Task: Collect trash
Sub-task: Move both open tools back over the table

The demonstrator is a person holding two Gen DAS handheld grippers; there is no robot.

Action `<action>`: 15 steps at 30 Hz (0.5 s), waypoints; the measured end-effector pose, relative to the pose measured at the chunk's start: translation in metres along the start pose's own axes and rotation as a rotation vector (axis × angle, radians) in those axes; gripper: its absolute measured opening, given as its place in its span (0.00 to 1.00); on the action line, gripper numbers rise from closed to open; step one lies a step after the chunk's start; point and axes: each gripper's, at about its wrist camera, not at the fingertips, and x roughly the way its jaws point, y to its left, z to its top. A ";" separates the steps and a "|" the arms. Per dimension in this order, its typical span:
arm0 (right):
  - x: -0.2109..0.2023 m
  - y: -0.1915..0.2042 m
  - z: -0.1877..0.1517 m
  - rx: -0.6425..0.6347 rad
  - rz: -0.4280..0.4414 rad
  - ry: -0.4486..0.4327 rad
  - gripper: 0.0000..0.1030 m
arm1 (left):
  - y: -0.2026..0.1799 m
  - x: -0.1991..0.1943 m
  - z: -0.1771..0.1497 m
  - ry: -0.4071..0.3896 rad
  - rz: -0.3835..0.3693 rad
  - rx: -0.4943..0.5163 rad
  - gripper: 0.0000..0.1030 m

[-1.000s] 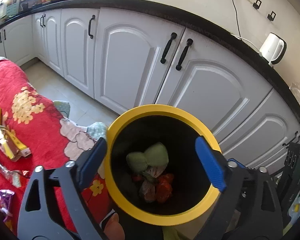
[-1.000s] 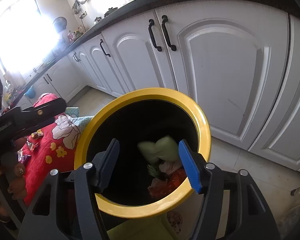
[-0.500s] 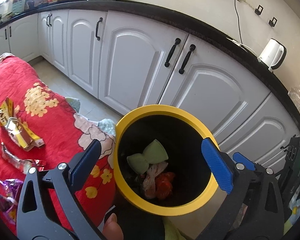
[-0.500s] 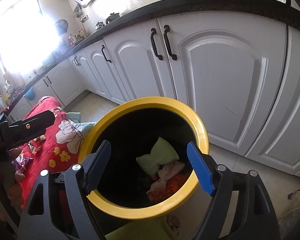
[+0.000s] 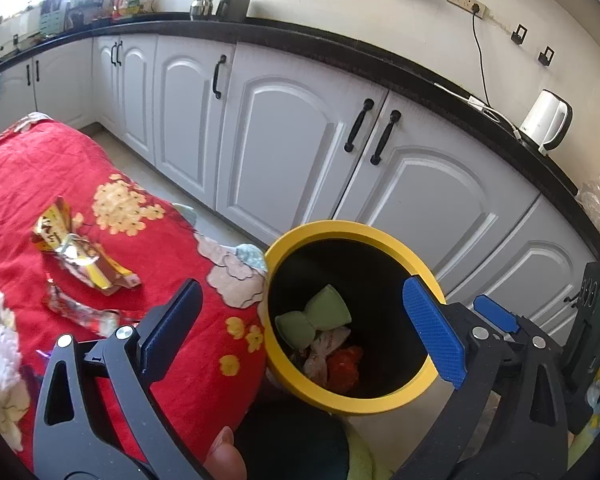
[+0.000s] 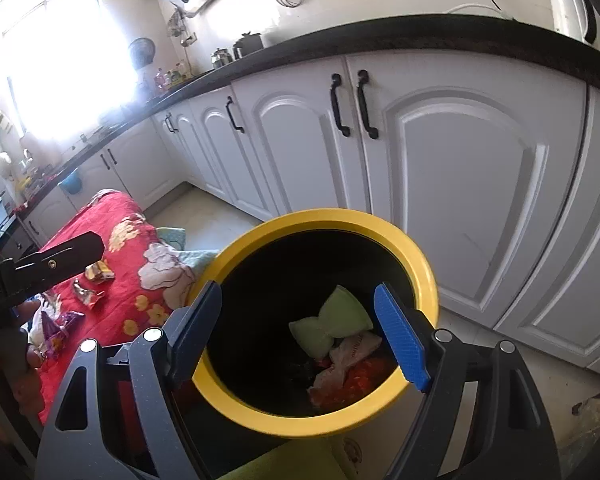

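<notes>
A black bin with a yellow rim (image 5: 300,232) (image 6: 428,276) stands beside a table under a red flowered cloth (image 5: 28,168) (image 6: 120,292). Inside lie a pale green wrapper (image 5: 316,316) (image 6: 332,320), a white wrapper and red trash. Gold wrappers (image 5: 80,256) (image 6: 98,272) and a silver-red wrapper (image 5: 80,308) lie on the cloth. My left gripper (image 5: 304,332) is open and empty, above the table's edge and the bin. My right gripper (image 6: 300,332) is open and empty over the bin.
White cabinets (image 5: 284,152) (image 6: 460,184) with black handles run behind the bin under a black counter. A white kettle (image 5: 548,120) stands on the counter. A purple wrapper (image 6: 58,326) lies at the cloth's near end. Tiled floor lies between table and cabinets.
Both grippers have pulled back and up from the bin. The left one has swung left, so more of the red cloth and its wrappers shows.
</notes>
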 end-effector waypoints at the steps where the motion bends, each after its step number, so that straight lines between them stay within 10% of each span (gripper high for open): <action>1: -0.001 0.003 0.001 -0.005 0.002 -0.002 0.75 | 0.002 -0.003 0.000 -0.004 0.002 -0.001 0.89; 15: -0.010 0.035 0.004 -0.058 0.035 -0.020 0.75 | 0.028 -0.040 -0.002 -0.064 0.025 -0.037 0.89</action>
